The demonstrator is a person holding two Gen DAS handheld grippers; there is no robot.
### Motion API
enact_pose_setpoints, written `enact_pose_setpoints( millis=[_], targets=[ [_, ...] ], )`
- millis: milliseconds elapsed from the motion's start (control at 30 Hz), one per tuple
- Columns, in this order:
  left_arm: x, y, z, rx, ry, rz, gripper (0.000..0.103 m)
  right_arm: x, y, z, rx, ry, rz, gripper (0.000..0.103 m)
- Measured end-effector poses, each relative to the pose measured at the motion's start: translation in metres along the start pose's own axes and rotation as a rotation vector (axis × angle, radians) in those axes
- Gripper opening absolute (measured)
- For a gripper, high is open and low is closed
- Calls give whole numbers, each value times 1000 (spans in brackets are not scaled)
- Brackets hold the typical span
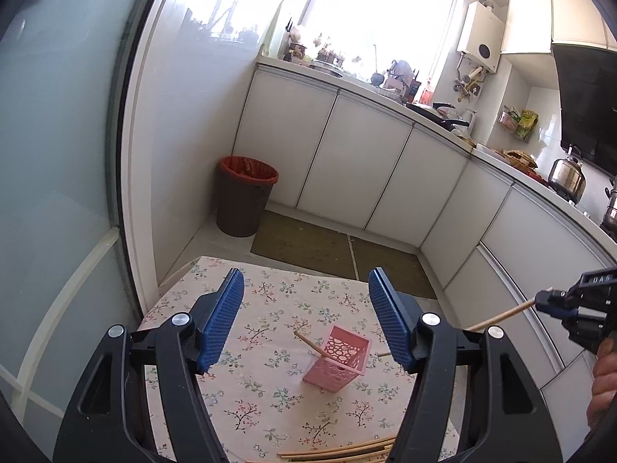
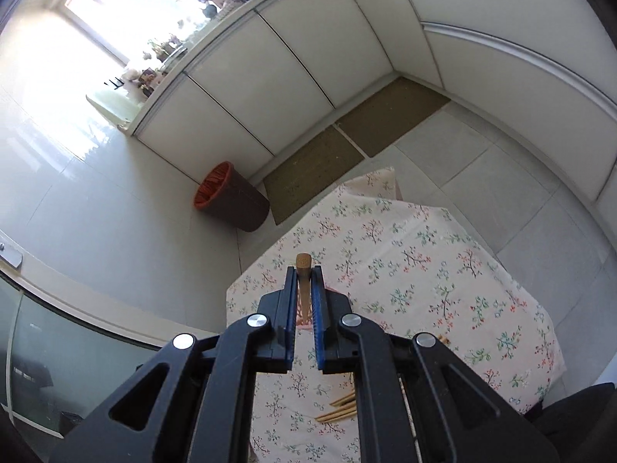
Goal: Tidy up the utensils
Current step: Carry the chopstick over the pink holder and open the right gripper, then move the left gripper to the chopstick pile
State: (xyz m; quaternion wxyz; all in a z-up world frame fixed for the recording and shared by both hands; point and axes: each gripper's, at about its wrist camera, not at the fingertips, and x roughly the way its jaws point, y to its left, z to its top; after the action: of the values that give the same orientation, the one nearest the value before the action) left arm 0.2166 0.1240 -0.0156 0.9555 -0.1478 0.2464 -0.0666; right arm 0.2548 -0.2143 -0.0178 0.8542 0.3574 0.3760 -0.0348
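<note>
My left gripper (image 1: 306, 316) hangs above the surface (image 1: 270, 405), which is draped in a floral tablecloth, and its jaws stand wide apart with nothing between them. Framed between the blue pads I see the pink perforated holder (image 1: 337, 355) standing on the cloth, with one chopstick (image 1: 308, 343) already leaning out of its open top toward the left. A bundle of loose chopsticks (image 1: 339, 451) lies flat at the near edge of the surface, well apart from the holder.

My right gripper (image 2: 304, 289) has its jaws drawn narrow, clamped on a single wooden chopstick (image 2: 303, 262) whose butt end pokes out just past the fingertips. From the left wrist camera, that same gripper sits at the right edge, with the chopstick slanting down toward the holder, its lower part hidden behind my left finger. Under the right gripper, the loose chopsticks show again on the cloth.

Beyond the surface stand a brown waste bin (image 1: 243, 196) with a red liner and white cabinets (image 1: 347, 162).
</note>
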Motion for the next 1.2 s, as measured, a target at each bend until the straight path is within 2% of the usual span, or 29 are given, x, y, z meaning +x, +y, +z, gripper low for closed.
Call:
enact_pose_setpoints(
  millis=[200,367,467,533,600,767,833,867,900,1100,1167,1200],
  targets=[
    [5,1,-1,0,13,11,64,31,22,7,-56,-22,-22,7],
    [11,-1,-3,4,28,23,64,94,28,-5,-129,11,-49,8],
    [17,-4,-7,19,44,37,65,123,24,-12,-127,62,-64,12],
    [20,-7,-10,33,52,46,66,123,24,-16,-138,60,-73,19],
    [22,-10,-12,40,63,49,66,112,27,-21,-181,14,-89,43],
    [21,-21,-18,69,69,56,69,86,34,-39,-344,-97,-208,51],
    [18,-28,-19,84,63,64,72,76,32,-48,-393,-130,-252,58],
    [18,-31,-21,90,61,67,74,71,30,-52,-412,-146,-270,65],
    [16,-34,-22,97,59,70,74,66,27,-56,-427,-160,-285,70],
    [10,-54,-29,133,47,90,85,38,11,-71,-472,-227,-356,86],
    [7,-59,-33,145,38,104,93,30,6,-72,-467,-247,-369,91],
    [6,-62,-35,150,33,110,95,26,2,-73,-463,-257,-373,93]
  ],
)
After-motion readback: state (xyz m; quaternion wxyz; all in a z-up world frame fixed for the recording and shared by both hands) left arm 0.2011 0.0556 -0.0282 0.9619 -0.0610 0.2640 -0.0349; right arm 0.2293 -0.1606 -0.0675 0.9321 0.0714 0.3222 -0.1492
